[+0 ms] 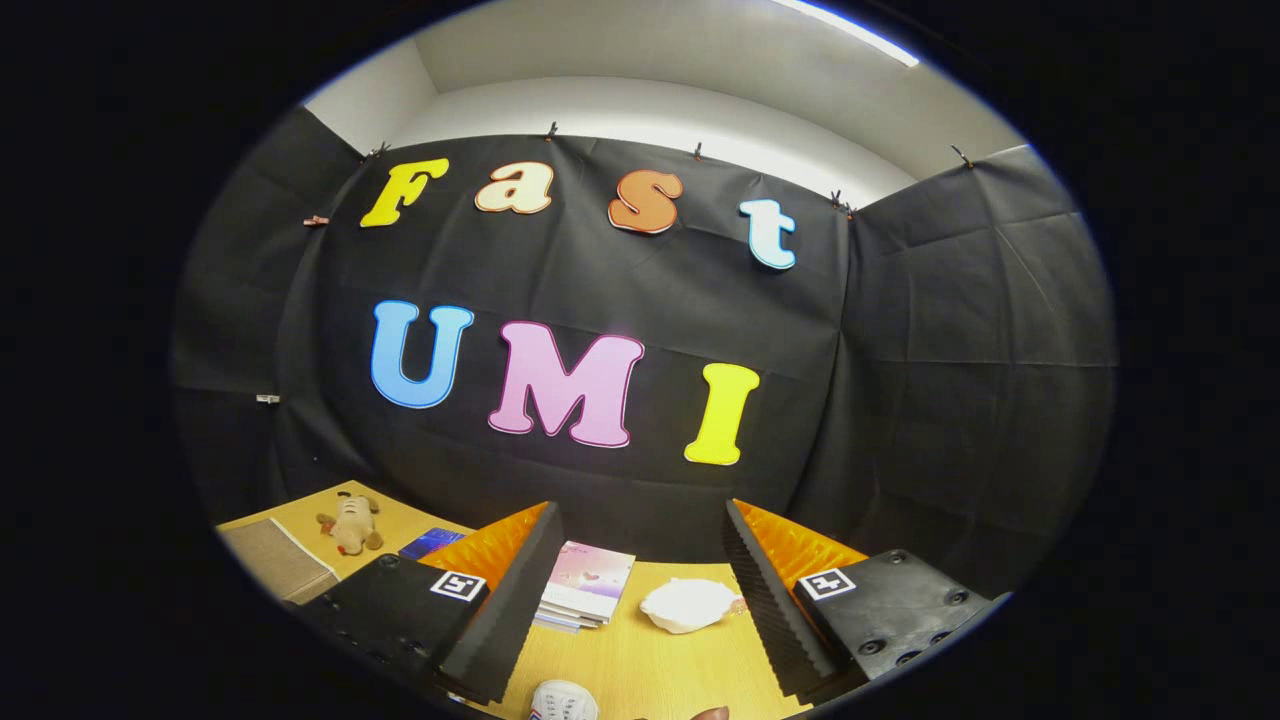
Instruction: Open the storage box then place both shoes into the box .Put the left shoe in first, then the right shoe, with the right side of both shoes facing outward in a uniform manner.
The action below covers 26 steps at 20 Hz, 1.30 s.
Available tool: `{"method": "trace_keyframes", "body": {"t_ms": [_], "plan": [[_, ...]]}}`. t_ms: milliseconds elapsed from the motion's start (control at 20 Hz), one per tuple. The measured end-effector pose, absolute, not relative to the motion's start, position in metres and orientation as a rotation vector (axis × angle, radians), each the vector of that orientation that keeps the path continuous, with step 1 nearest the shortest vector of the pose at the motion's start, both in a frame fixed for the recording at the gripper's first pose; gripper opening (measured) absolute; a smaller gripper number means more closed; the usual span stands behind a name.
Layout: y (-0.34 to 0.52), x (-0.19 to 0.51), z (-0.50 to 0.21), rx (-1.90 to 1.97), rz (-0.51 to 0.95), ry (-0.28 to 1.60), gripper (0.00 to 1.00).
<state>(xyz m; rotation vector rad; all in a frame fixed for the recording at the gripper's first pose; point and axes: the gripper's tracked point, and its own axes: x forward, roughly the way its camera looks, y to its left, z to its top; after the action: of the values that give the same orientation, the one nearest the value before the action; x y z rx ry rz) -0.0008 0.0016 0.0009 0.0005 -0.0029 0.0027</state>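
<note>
Judging from what lies in sight, the task stands at or near its start: no storage box can be made out here, so whether it has been opened cannot be told, and no shoe is held. The hand-held gripper is raised and pitched upward, looking mostly at the booth's back wall, with its two fingers spread wide and nothing between them. On the wooden surface, close under the fingers at about 6 o'clock, the toe of a white shoe shows, partly cut off; whether it is the left or the right shoe cannot be determined. A small reddish-brown object sits just beside it toward 5 o'clock, too little visible to name. Beyond the fingers, at 12 o'clock between them, lie a stack of booklets and, near the right finger, a white crumpled item, possibly a cloth or bag. Well off at 10 o'clock rest a plush toy, a blue card and a ribbed mat. Both placements appear outstanding; the gripper would need to tilt down considerably before any grasp.
</note>
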Motion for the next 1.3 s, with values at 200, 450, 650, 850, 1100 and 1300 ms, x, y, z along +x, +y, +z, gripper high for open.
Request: {"method": "trace_keyframes", "body": {"t_ms": [200, 450, 650, 850, 1100, 1300], "plan": [[0.005, -0.002, -0.002, -0.024, 0.014, 0.0, 0.97], [0.022, -0.004, -0.005, 0.0, 0.065, 0.007, 0.97], [0.061, -0.005, -0.025, 0.067, 0.199, 0.081, 0.97], [0.114, -0.012, -0.056, 0.168, 0.367, 0.191, 0.97], [0.19, -0.037, -0.101, 0.372, 0.62, 0.381, 0.99], [0.243, -0.054, -0.136, 0.643, 0.76, 0.566, 0.97]]}}
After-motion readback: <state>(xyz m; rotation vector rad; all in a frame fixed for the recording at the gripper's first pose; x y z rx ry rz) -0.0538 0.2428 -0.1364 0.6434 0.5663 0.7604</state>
